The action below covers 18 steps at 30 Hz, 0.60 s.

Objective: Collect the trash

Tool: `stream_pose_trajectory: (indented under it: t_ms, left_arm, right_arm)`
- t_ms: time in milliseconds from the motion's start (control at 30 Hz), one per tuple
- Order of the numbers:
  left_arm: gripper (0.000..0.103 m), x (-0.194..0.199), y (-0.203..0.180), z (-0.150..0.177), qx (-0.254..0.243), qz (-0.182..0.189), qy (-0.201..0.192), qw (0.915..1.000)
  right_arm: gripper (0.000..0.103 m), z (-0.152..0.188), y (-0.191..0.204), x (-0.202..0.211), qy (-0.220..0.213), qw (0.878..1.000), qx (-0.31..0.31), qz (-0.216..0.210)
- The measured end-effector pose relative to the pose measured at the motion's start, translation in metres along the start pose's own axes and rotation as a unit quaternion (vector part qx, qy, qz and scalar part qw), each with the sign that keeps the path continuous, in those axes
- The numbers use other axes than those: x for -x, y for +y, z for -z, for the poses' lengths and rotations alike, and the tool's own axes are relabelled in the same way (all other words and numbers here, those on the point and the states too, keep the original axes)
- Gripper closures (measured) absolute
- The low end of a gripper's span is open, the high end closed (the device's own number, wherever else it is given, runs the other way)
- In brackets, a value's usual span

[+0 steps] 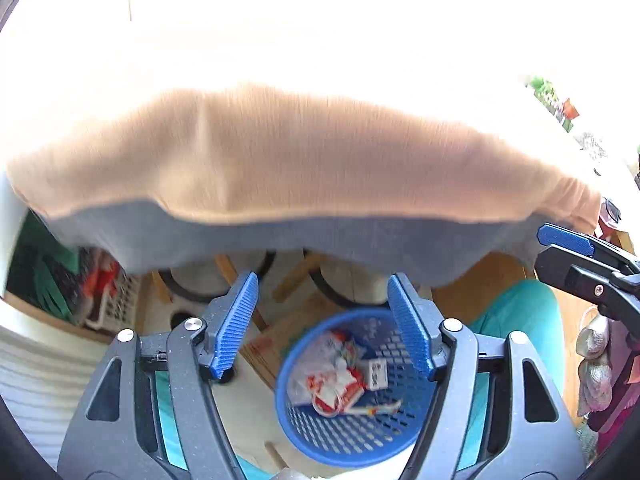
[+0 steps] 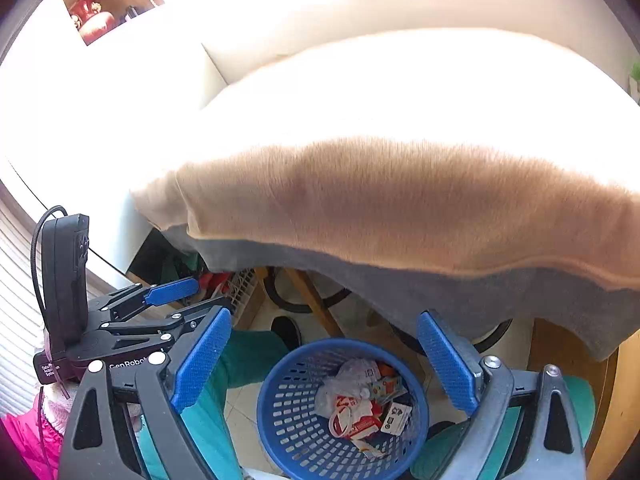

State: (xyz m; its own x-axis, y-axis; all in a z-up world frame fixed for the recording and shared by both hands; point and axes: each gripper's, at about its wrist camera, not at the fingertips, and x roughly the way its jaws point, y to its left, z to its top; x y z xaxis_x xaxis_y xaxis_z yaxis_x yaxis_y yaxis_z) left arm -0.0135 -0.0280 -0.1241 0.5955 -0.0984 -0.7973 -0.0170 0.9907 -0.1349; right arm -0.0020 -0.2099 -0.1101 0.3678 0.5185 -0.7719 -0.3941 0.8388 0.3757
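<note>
A blue perforated waste basket [image 1: 304,432] [image 2: 288,412] stands on the floor below both grippers. Inside it lies trash: crumpled red-and-white wrappers [image 1: 332,388] [image 2: 352,412], a small white box [image 1: 376,374] and clear plastic. My left gripper [image 1: 322,320] hangs open above the basket, nothing between its blue pads. My right gripper [image 2: 324,352] is open wide above the same basket, also empty. The right gripper's tip [image 1: 564,240] shows at the right edge of the left wrist view; the left gripper [image 2: 172,292] shows at the left of the right wrist view.
A table draped in a tan cloth with a grey hem [image 1: 304,168] [image 2: 400,208] juts out just ahead, above the basket. Wooden chair legs [image 2: 312,300] and a white crate [image 1: 120,304] stand under it. The person's teal trouser legs [image 2: 248,356] flank the basket.
</note>
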Motion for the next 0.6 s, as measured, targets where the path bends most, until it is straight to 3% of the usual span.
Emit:
stream_pose_trajectory:
  t_ms: [67, 233, 333, 500, 600]
  left_arm:
    - [0.022, 0.018, -0.001, -0.013, -0.007, -0.01, -0.036, 0.9993]
    - [0.019, 0.058, 0.0, -0.042, -0.009, -0.021, -0.105, 0.9942]
    - [0.009, 0.076, -0.003, -0.055, -0.012, -0.015, -0.13, 0.9913]
    - [0.007, 0.099, -0.019, -0.068, -0.034, -0.026, -0.167, 0.9851]
    - [0.001, 0.111, -0.02, -0.08, -0.032, -0.031, -0.191, 0.9805]
  right_arm:
    - [0.002, -0.012, -0.001, 0.012, -0.022, 1.0, 0.003, -0.001]
    - [0.002, -0.039, 0.008, 0.036, -0.071, 0.997, 0.013, 0.005]
    - [0.002, -0.054, 0.01, 0.048, -0.096, 0.995, 0.014, 0.005]
    - [0.0, -0.073, 0.01, 0.066, -0.137, 0.99, 0.018, 0.015]
    - [0.0, -0.082, 0.01, 0.08, -0.154, 0.988, 0.021, 0.014]
